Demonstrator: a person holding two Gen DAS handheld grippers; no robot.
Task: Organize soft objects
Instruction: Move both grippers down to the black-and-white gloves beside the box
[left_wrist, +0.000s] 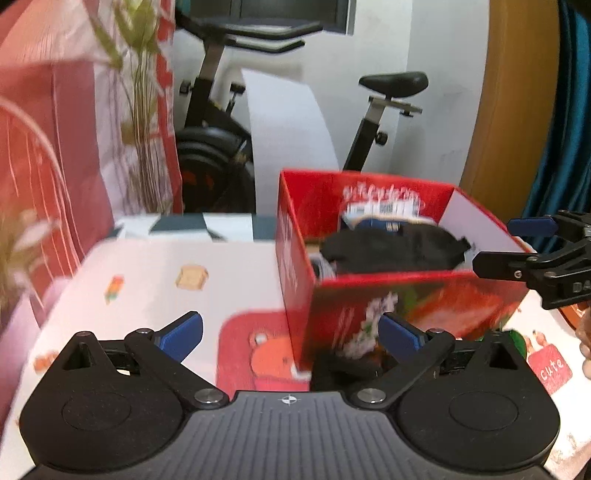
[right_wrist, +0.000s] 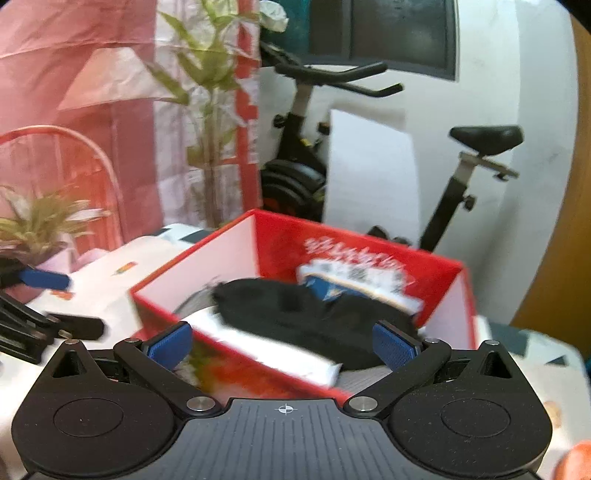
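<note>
Left claw (left_wrist: 290, 334) wide open, empty | right claw (right_wrist: 282, 345) wide open, empty | box (left_wrist: 369, 291) on table (left_wrist: 155, 280) holds black cloth (left_wrist: 391, 251)

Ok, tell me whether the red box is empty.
Not empty. The open-topped red box holds a black cloth and a blue-and-white packet.

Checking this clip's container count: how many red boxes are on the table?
1. The open red box stands on the table, with black fabric and other items inside. Another could sit outside both views.
</note>
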